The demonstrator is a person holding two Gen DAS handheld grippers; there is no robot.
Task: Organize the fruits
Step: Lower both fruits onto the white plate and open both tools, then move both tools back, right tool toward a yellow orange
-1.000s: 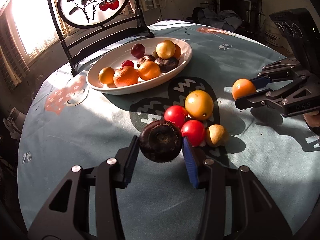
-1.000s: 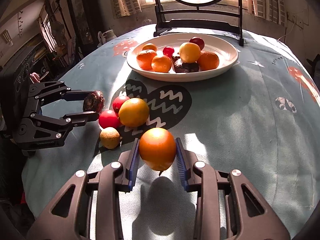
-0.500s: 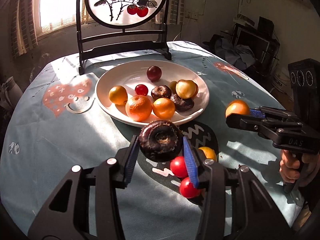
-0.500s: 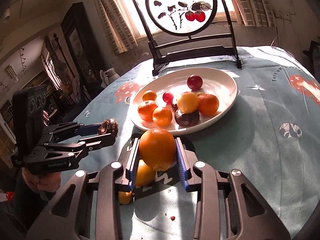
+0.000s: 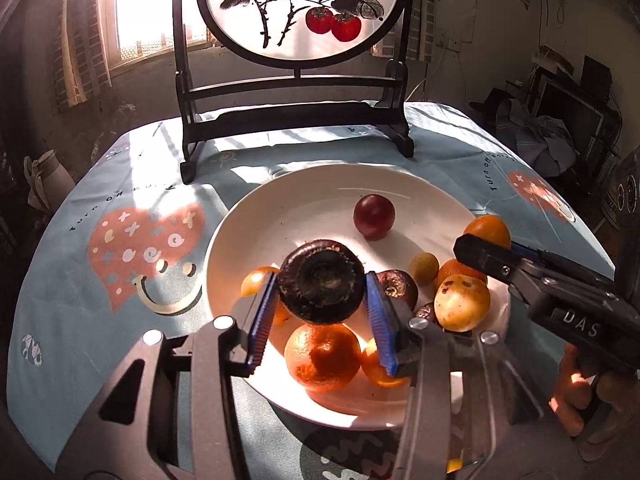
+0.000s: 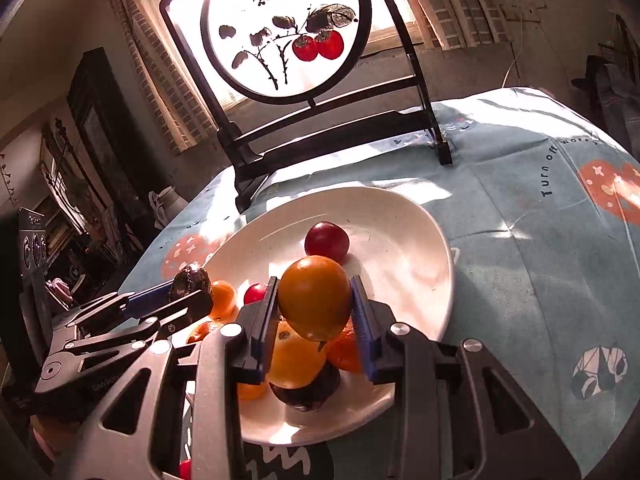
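Both your tools have come forward from the loose fruit on the table and now hang over the white plate (image 5: 224,240). Your left tool (image 5: 320,312) is clamped on a dark brown wrinkled fruit (image 5: 322,280), its stem dimple facing you, held by its widest part between the blue pads. Your right tool (image 6: 314,312) is clamped on an orange fruit (image 6: 314,298), also gripped across its middle, right above the pile.

The dark fruit looks light, with a hard, rough shell, so it should not slip but could crack if squeezed harder. The orange one looks smooth, firm and heavier; it will likely roll once freed, so let it go low, in the bare part of the plate ahead of your tools.

On the plate I count about nine pieces: one dark red round fruit (image 5: 374,216) ahead of the left tool, one small red one (image 6: 255,293), two dark brown ones, one yellowish spotted fruit (image 5: 462,302), one small pale one (image 5: 424,266), and at least three orange ones under and beside the tools. Some are hidden by the tools, so the count is not sure. You hold one fruit in each tool.
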